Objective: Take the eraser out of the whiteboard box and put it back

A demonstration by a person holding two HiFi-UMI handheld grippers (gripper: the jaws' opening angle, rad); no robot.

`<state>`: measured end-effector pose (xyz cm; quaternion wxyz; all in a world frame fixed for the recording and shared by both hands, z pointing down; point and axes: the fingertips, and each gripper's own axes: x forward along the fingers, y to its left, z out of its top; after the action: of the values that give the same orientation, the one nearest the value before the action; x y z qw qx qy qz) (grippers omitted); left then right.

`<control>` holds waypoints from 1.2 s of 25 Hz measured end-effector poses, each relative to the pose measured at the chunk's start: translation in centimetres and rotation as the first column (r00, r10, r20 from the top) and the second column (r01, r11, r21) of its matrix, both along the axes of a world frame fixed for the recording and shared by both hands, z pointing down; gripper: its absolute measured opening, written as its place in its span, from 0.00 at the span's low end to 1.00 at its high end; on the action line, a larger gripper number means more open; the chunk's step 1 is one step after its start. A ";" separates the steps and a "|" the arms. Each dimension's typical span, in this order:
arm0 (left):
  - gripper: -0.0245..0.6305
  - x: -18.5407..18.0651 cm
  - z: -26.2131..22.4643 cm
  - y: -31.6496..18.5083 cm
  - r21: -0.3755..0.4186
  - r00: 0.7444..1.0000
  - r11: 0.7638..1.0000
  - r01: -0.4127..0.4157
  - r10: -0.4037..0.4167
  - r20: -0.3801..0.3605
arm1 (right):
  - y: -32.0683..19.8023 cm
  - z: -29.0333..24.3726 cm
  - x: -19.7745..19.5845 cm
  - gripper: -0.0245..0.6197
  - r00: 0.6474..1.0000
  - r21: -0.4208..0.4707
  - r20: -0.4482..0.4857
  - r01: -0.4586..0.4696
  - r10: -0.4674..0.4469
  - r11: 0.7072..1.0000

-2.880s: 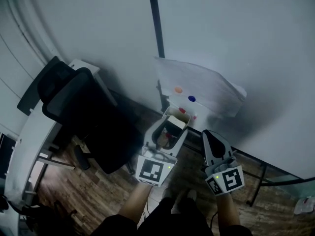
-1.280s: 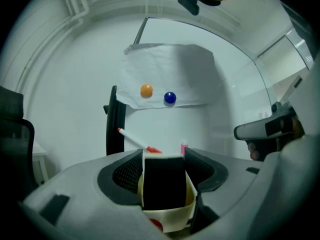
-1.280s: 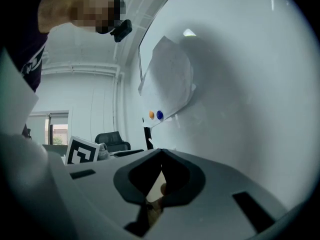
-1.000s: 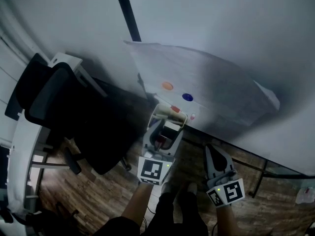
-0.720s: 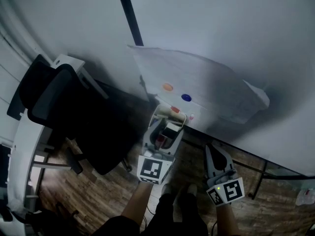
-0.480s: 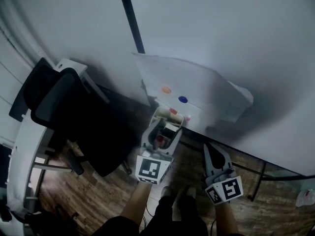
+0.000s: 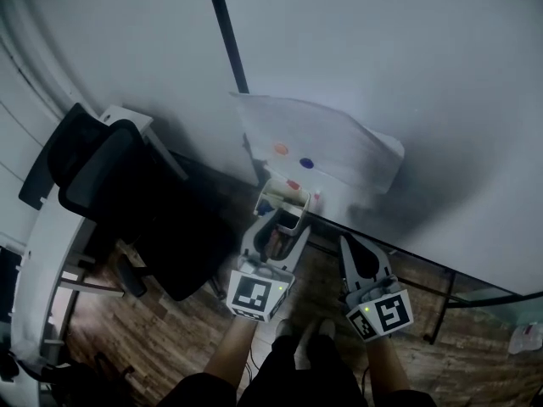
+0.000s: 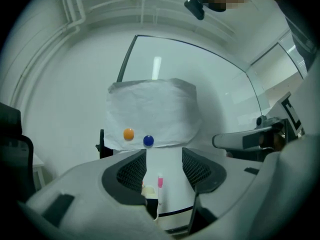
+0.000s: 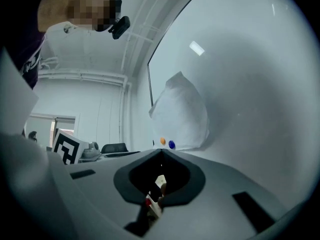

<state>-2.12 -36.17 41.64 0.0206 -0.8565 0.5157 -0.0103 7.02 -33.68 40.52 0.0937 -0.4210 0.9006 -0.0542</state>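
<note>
The left gripper [image 7: 282, 229] points level at the small cream open-topped whiteboard box [image 7: 273, 195]. The box hangs at the lower edge of the white whiteboard [image 7: 407, 75], just under the lower left corner of a crumpled white paper sheet [image 7: 331, 142]. The gripper's 2 fingers [image 8: 127, 171] stand wide apart and press on nothing; they have just been closing a little. Beyond their tips, the left gripper view shows a pink marker pen [image 8: 160, 182] and a cream block [image 8: 146, 189] in the box. Whether that block is the eraser I cannot tell.

The right gripper [image 7: 349, 242] hangs just right of the box, its fingers closed tip to tip on nothing.

A round orange magnet [image 7: 281, 149] and a round blue magnet [image 7: 306, 164] sit near the sheet's lower edge. A black office chair [image 7: 127, 202] stands on the wooden floor [image 7: 170, 329] to the left.

Compared with 1 second ago, the right gripper's tip is nearer the whiteboard's lower edge and about level with the left gripper. The left gripper remains in front of the box.
</note>
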 end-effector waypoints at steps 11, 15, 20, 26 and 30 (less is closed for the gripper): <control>0.09 0.1 -6.9 6.1 0.114 0.999 0.993 0.033 -0.030 -0.036 | 2.9 -5.6 -1.9 0.04 0.996 0.118 0.019 0.083 -0.086 0.990; 0.05 -0.2 -8.9 7.7 0.173 0.998 0.984 0.039 -0.032 -0.045 | 3.8 -7.0 -2.0 0.04 0.993 0.150 0.042 0.100 -0.108 0.983; 0.05 -0.3 -9.7 8.6 0.194 0.999 0.980 0.042 -0.039 -0.019 | 4.6 -7.6 -2.2 0.04 0.993 0.168 0.031 0.111 -0.118 0.979; 0.05 -0.4 -9.9 9.0 0.200 0.999 0.979 0.035 -0.031 -0.019 | 5.2 -7.6 -3.0 0.04 0.993 0.183 -0.002 0.119 -0.121 0.976; 0.05 -0.5 -9.7 8.9 0.194 0.999 0.980 0.033 -0.029 -0.020 | 5.2 -7.5 -3.1 0.04 0.993 0.183 0.003 0.117 -0.120 0.976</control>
<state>-2.64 -27.31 31.93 0.0996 -0.8423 0.5277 0.0469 3.96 -28.45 33.02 0.1348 -0.3559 0.9245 0.0199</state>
